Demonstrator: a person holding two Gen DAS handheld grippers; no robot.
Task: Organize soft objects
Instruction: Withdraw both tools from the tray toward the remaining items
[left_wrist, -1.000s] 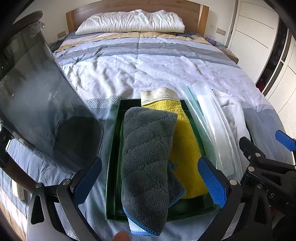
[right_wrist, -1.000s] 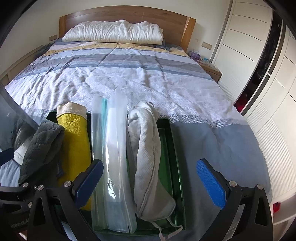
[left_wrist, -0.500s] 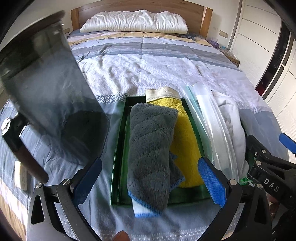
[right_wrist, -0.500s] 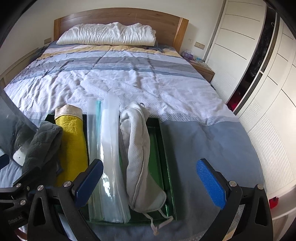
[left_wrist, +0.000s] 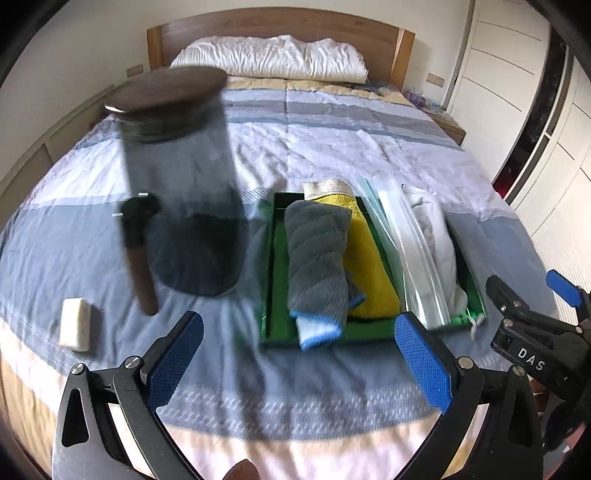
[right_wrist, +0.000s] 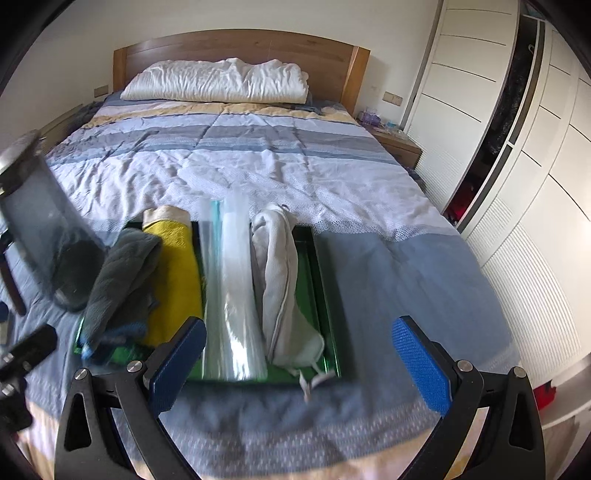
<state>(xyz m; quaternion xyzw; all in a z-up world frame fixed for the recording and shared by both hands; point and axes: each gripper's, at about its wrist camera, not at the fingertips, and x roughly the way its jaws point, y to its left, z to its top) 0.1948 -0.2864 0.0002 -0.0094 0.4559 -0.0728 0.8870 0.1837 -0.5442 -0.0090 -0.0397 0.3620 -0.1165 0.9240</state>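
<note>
Green tray (left_wrist: 267, 291) on the bedspread holds grey towel (left_wrist: 317, 254), yellow cloth (left_wrist: 369, 266), clear bags (right_wrist: 232, 280), white pouch (right_wrist: 284, 288), side by side. Left gripper (left_wrist: 299, 354) and right gripper (right_wrist: 299, 358) both spread wide, gripping nothing, touching nothing.

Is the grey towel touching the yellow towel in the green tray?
Touching. The left wrist view shows the grey towel lying against and partly over the yellow towel, with no gap between them.

— The tray (right_wrist: 320, 280) ahead of the tool?
— Glossy green plastic. Inside: a fluffy grey towel (left_wrist: 317, 251), a yellow terry cloth (right_wrist: 173, 273), a shiny clear plastic bag (right_wrist: 232, 295).
— The headboard (right_wrist: 236, 48)?
— Smooth wood.
</note>
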